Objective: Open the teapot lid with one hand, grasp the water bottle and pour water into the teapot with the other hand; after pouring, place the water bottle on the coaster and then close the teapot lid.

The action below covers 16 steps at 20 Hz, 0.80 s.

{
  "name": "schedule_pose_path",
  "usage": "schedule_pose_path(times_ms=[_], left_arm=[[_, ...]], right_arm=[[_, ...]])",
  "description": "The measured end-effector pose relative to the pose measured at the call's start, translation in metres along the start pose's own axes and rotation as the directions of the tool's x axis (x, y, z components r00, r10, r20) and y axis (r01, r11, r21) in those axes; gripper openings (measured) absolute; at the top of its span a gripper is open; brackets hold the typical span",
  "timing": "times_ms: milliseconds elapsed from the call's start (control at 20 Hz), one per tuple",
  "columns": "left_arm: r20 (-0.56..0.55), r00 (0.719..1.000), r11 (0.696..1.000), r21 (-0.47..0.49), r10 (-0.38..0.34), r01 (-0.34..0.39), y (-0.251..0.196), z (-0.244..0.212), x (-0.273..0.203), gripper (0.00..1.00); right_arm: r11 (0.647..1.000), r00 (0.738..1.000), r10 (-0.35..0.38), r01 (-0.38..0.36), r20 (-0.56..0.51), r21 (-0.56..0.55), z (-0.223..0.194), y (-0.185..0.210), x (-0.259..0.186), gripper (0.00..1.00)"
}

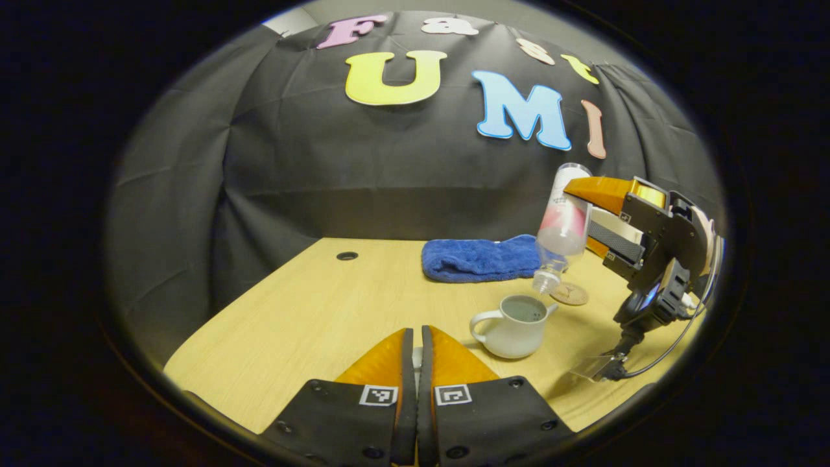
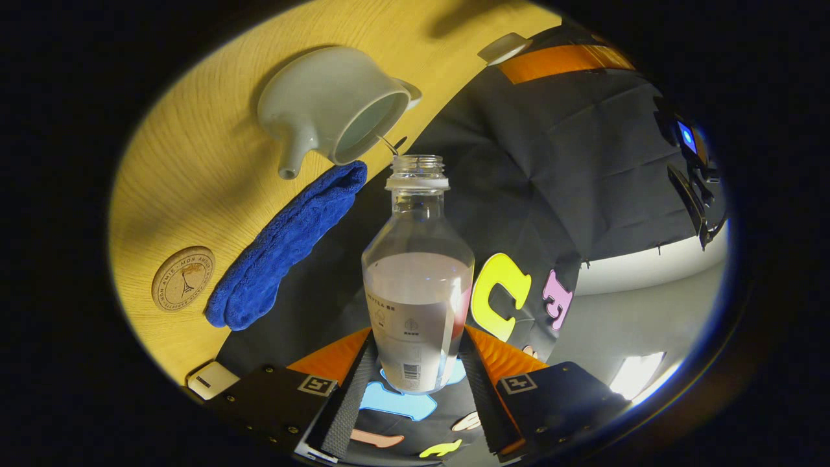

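Note:
The white teapot [image 1: 515, 327] stands open on the wooden table, with water inside. Above it the clear water bottle [image 1: 563, 227] hangs tipped mouth-down, and my right gripper [image 1: 581, 217] is shut on its body. In the right gripper view the bottle [image 2: 418, 279] sits between the fingers of my right gripper [image 2: 418, 340], and a thin stream runs from its mouth into the teapot [image 2: 331, 104]. My left gripper [image 1: 417, 334] is shut on the white teapot lid [image 1: 417, 357], held low to the left of the pot. The same lid [image 2: 504, 47] sits at the left gripper's finger ends.
A round cork coaster [image 1: 569, 294] lies just behind the teapot, under the bottle's mouth. It also appears beside the towel [image 2: 183, 277]. A folded blue towel [image 1: 480, 259] lies at the back of the table. A cable hole [image 1: 347, 255] sits at the back left.

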<state>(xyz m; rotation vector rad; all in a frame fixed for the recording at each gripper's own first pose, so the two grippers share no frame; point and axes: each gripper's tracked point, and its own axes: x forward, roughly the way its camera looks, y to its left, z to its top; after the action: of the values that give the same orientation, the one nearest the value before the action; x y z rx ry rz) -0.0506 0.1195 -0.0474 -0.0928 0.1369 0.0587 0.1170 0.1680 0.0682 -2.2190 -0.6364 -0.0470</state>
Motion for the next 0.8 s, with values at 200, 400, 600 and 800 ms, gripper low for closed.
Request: schedule_pose_path(times_ms=[200,400,600,800], left_arm=[[-0.001,1.0,1.0,-0.001,0.001,-0.001,0.0,0.0,0.001,0.07],[0.002,1.0,1.0,-0.008,0.002,-0.002,0.002,0.001,0.0,0.08],[0.003,1.0,1.0,-0.026,0.002,-0.002,0.003,0.001,0.0,0.08],[0.003,1.0,1.0,-0.028,0.003,-0.003,0.002,0.001,0.0,0.08]], right_arm=[[1.0,1.0,0.013,-0.013,0.003,0.002,-0.001,0.001,0.001,0.76],[0.967,0.988,0.15,-0.143,-0.019,0.213,-0.017,0.023,0.011,0.77],[0.81,0.95,0.312,-0.268,0.003,0.522,-0.009,0.059,0.002,0.77],[0.461,0.897,0.43,-0.316,0.102,0.83,0.014,0.09,-0.018,0.77]])
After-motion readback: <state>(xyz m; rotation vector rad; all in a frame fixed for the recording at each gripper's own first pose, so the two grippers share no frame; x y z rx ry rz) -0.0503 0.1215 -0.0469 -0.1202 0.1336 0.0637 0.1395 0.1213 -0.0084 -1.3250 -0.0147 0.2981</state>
